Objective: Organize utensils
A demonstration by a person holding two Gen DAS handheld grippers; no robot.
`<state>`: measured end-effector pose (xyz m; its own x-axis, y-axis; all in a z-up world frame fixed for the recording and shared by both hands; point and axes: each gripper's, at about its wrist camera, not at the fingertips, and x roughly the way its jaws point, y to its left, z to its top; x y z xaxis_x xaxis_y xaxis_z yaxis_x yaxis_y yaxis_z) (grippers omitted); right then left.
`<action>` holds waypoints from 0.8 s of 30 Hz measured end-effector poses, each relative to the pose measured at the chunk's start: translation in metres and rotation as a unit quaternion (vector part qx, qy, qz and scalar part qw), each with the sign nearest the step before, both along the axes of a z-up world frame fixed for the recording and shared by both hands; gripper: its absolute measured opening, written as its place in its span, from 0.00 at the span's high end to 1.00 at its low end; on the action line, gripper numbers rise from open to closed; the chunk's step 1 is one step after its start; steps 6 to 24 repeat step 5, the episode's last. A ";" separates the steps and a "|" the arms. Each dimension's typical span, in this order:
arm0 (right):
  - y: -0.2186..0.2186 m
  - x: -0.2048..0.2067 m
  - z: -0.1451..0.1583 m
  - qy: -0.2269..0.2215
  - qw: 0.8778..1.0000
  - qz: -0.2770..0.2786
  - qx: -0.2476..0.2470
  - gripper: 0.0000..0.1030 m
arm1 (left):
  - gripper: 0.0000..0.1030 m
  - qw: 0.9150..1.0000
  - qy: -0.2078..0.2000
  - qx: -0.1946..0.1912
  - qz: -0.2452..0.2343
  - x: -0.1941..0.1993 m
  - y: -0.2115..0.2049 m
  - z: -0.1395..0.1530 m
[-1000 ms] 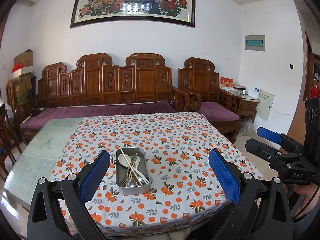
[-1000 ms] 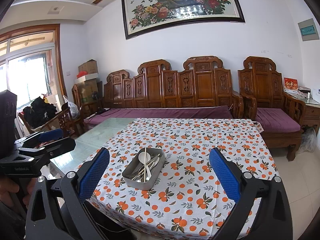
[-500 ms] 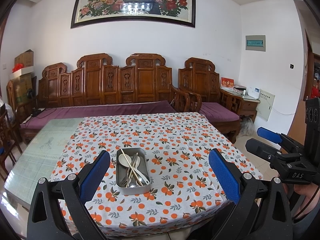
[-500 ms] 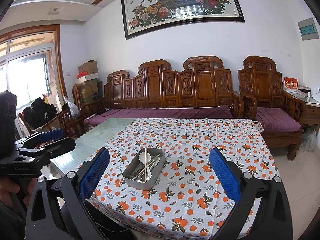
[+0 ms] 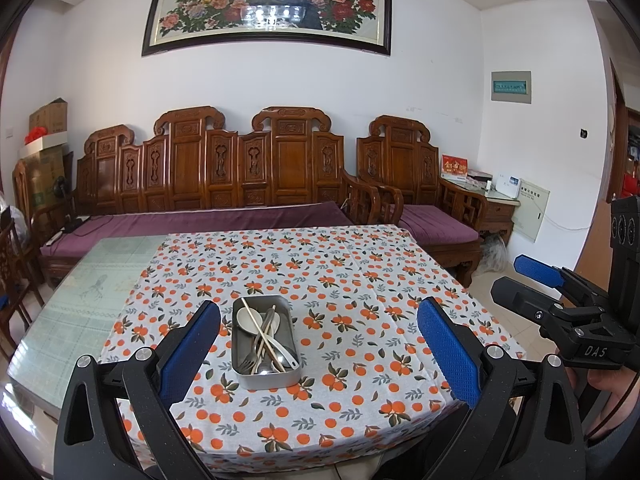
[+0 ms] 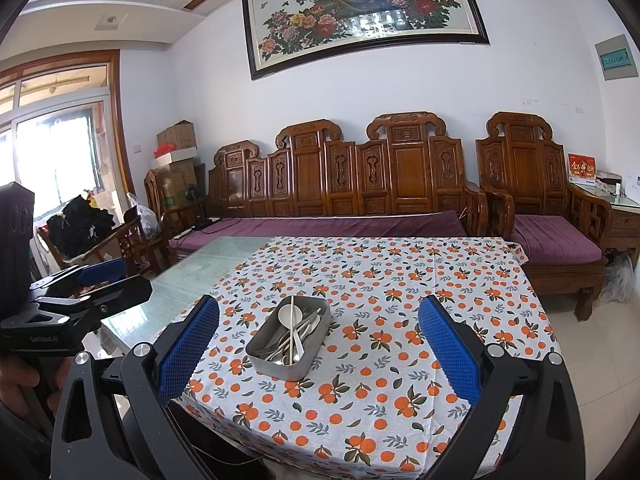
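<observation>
A rectangular metal tray (image 5: 244,376) stands on the orange-patterned tablecloth (image 5: 340,280) near the table's front. It holds a white spoon (image 5: 245,316), chopsticks (image 5: 262,332), a fork and metal spoons piled together. The tray (image 6: 276,366) also shows in the right wrist view. My left gripper (image 5: 320,344) is open and empty, held back from the table's near edge, with the tray between its blue pads. My right gripper (image 6: 320,344) is open and empty, also back from the table; it shows at the right of the left wrist view (image 5: 532,280).
Bare glass tabletop (image 5: 80,300) lies left of the cloth. A carved wooden sofa (image 5: 224,184) with purple cushions stands behind the table, an armchair (image 5: 416,200) to its right. The tiled floor (image 6: 592,344) lies right of the table.
</observation>
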<state>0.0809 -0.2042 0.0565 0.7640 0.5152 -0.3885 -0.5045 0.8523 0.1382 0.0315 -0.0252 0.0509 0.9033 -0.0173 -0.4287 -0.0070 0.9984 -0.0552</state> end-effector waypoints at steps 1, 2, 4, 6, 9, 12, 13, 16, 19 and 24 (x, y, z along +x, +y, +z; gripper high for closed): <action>0.000 0.000 0.000 0.000 1.000 0.000 0.000 0.02 | 0.08 1.000 0.000 0.000 0.000 -0.001 0.000 0.000; 0.001 0.000 0.000 0.000 1.000 0.000 0.000 0.02 | 0.08 1.000 -0.001 -0.001 0.001 0.000 0.000 0.001; 0.000 0.000 0.000 0.000 1.000 0.000 0.000 0.02 | 0.08 1.000 0.000 0.000 0.000 -0.001 0.000 0.000; 0.000 0.000 0.000 0.000 1.000 0.000 0.000 0.02 | 0.08 1.000 0.000 -0.001 0.000 -0.001 0.000 0.000; 0.000 0.000 0.000 0.000 1.000 0.000 0.000 0.02 | 0.08 1.000 0.000 -0.001 0.000 -0.001 0.000 0.000; 0.000 0.000 0.000 0.000 1.000 0.000 0.000 0.02 | 0.08 1.000 0.000 -0.001 0.000 -0.001 0.000 0.000; 0.000 0.000 0.000 0.000 1.000 0.000 0.000 0.02 | 0.08 1.000 0.000 -0.001 0.000 -0.001 0.000 0.000; 0.000 0.000 0.000 0.000 1.000 0.000 0.000 0.02 | 0.08 1.000 0.000 -0.001 0.000 -0.001 0.000 0.000; 0.000 0.000 0.000 0.000 1.000 0.000 0.000 0.02 | 0.08 1.000 0.000 -0.001 0.000 -0.001 0.000 0.000; 0.000 0.000 0.000 0.000 1.000 0.000 0.000 0.02 | 0.08 1.000 0.000 -0.001 0.000 -0.001 0.000 0.000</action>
